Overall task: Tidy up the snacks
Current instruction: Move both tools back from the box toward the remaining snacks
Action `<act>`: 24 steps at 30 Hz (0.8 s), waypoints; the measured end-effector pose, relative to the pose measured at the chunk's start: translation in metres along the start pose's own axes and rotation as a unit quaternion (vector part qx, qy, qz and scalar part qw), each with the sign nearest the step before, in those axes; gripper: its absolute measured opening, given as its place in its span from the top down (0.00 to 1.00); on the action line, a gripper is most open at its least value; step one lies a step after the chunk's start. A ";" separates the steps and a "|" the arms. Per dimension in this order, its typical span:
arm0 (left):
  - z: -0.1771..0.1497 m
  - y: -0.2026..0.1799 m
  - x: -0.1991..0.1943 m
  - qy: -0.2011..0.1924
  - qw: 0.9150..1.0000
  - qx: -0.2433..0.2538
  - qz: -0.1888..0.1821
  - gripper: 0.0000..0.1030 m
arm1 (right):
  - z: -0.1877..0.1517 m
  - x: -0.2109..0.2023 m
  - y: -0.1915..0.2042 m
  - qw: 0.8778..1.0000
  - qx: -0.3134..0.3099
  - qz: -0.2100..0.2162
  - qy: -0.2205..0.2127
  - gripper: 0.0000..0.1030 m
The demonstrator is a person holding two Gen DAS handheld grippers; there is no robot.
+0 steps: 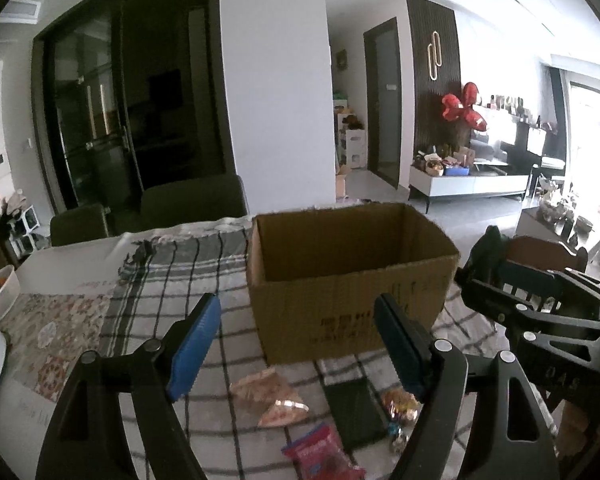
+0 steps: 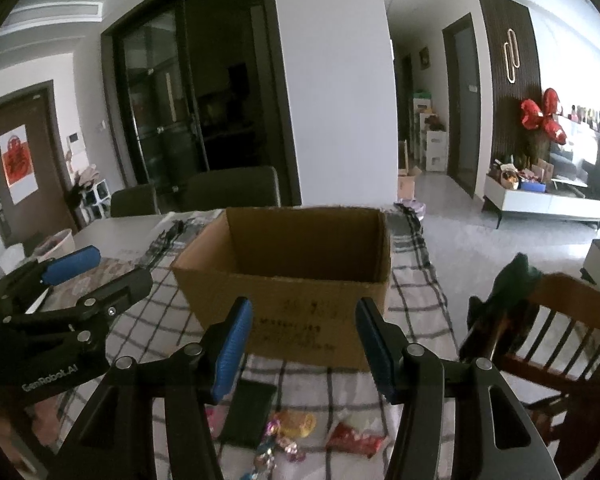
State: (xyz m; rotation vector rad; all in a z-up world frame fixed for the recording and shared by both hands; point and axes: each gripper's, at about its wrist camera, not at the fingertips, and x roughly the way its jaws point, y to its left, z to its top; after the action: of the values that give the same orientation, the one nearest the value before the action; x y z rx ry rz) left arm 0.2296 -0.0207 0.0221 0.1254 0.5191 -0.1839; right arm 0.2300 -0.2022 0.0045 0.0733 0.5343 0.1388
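Left wrist shows pink packet (image 1: pixel 320 450) — right wrist doesn't; both tongs (image 1: pixel 298 344) (image 2: pixel 304 348) released, empty.

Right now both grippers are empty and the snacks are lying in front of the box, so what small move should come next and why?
Probably lower the left gripper onto the tan snack packet. Its jaws stand open with nothing between them, the packet lies on the checked cloth almost below them, and the cardboard box just behind looks empty. The right gripper is empty too.
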 end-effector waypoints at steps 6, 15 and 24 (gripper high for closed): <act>-0.024 0.002 -0.011 0.015 1.000 0.001 0.009 0.24 | -0.017 -0.005 0.007 1.000 -0.008 0.005 0.013 0.47; -0.058 0.007 -0.017 0.048 0.999 -0.010 0.015 0.24 | -0.046 -0.007 0.021 0.999 -0.019 0.018 0.043 0.47; -0.088 0.010 -0.013 0.088 0.996 -0.024 0.015 0.24 | -0.074 0.003 0.030 0.995 -0.022 0.036 0.086 0.47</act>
State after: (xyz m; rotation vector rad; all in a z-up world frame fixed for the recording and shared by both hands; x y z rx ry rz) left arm 0.1783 0.0051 -0.0470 0.1027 0.6970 -0.1322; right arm 0.1914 -0.1692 -0.0571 0.0369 0.7004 0.2284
